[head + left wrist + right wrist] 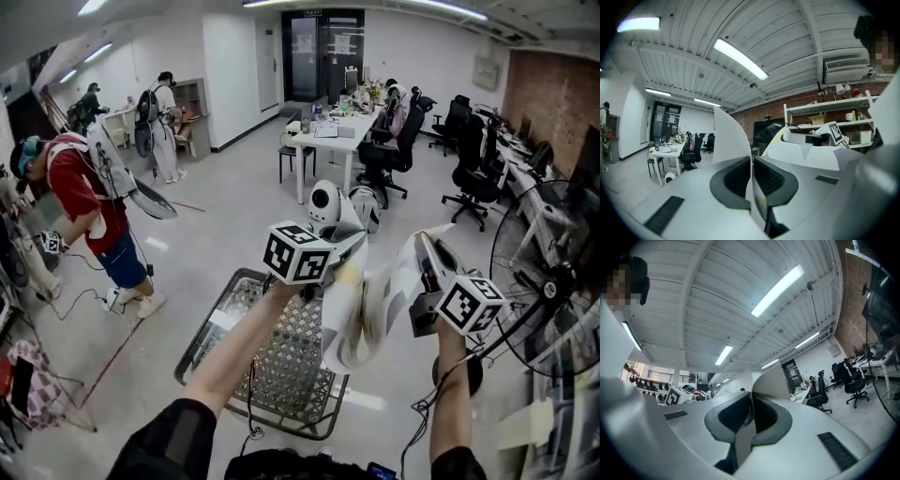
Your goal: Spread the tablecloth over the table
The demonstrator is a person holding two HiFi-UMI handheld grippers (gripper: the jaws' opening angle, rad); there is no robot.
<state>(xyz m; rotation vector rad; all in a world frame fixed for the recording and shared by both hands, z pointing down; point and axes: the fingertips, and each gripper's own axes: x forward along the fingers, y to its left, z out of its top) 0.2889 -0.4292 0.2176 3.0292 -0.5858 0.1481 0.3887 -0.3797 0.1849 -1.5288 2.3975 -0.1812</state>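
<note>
The white tablecloth [361, 314] hangs bunched in the air between my two grippers, above the floor. In the head view my left gripper [339, 242] holds its upper left part, and my right gripper [427, 251] holds its upper right part. The left gripper view shows my left gripper [752, 164] shut on a thin fold of the cloth [729, 136], which stands up past the jaws. The right gripper view shows my right gripper [751, 408] shut on another cloth edge [772, 380]. Both grippers point roughly level into the room.
A wire-mesh cart [281, 361] stands on the floor below my left arm. A large standing fan [548, 281] is close on the right. A white desk [337, 141] with office chairs is farther back. A person in red [89, 202] stands at left.
</note>
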